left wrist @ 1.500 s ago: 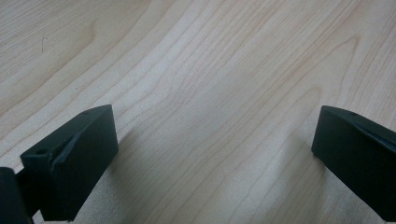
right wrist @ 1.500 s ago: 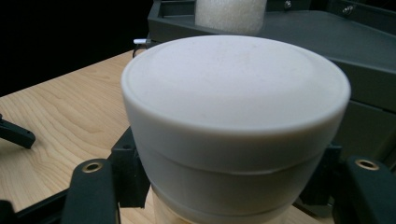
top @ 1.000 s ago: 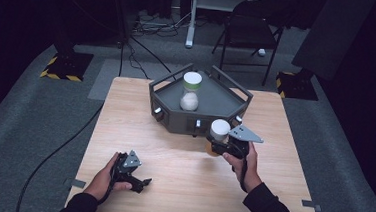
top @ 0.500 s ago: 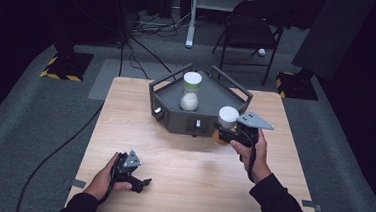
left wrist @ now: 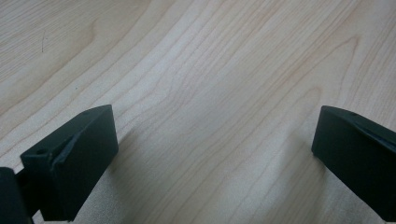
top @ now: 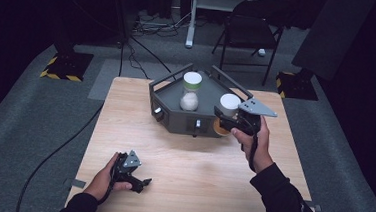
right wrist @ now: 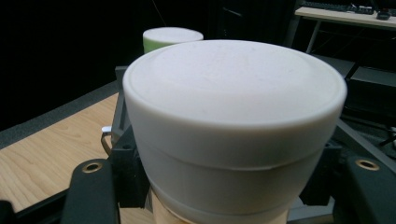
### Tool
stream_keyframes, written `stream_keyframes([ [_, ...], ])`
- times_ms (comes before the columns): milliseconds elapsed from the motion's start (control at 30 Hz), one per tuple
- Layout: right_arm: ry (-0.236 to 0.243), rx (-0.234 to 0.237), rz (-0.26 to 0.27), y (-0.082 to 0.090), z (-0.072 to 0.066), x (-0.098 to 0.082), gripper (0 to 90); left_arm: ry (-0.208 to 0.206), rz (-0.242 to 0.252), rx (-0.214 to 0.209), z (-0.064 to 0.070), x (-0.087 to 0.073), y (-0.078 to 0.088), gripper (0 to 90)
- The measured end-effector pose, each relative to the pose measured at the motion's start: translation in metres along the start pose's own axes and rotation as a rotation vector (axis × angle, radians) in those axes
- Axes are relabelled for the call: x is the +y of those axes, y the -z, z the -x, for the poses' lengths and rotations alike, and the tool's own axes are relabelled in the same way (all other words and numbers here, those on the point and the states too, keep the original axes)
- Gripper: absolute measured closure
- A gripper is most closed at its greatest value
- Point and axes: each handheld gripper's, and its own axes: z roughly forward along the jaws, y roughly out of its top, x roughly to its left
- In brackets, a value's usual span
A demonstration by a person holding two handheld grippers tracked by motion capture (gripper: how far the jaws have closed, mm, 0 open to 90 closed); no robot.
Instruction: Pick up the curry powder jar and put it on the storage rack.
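My right gripper [top: 223, 119] is shut on a jar with a white lid [top: 229, 104] and holds it in the air, at the right front corner of the dark tray [top: 175, 116]. In the right gripper view the jar [right wrist: 233, 126] stands upright between the two black jaws, with tan contents showing below the lid. A second jar [top: 191, 91] with a pale green lid [right wrist: 170, 37] stands inside the tray. My left gripper [top: 140, 183] rests on the wooden table [top: 180, 185] near its front left. Its jaws are wide apart [left wrist: 215, 154], with only bare wood between them.
The tray sits at the far middle of the table and has raised handles and knobs on its front wall. A chair [top: 252, 20] and a stand with yellow-black feet [top: 63, 69] are on the floor beyond. A cable [top: 57, 152] runs along the floor at left.
My right gripper has lifted the white-lidded jar and carried it a little farther, up to the tray's right corner. The left gripper has stayed put.
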Motion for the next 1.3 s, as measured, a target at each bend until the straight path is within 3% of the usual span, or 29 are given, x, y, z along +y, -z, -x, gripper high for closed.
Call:
stream_keyframes([
  [267,-0.005,-0.014,0.002,-0.006,0.003,0.017,33.9,0.000,0.000,0.000,0.000,0.000,0.000,0.3],
  [733,-0.011,-0.064,0.024,-0.037,0.003,0.037,33.9,0.000,0.000,0.000,0.000,0.000,0.000,0.3],
  [1300,-0.007,-0.059,0.032,-0.078,0.013,0.044,33.8,0.001,0.001,0.001,0.000,0.000,0.000,0.3],
])
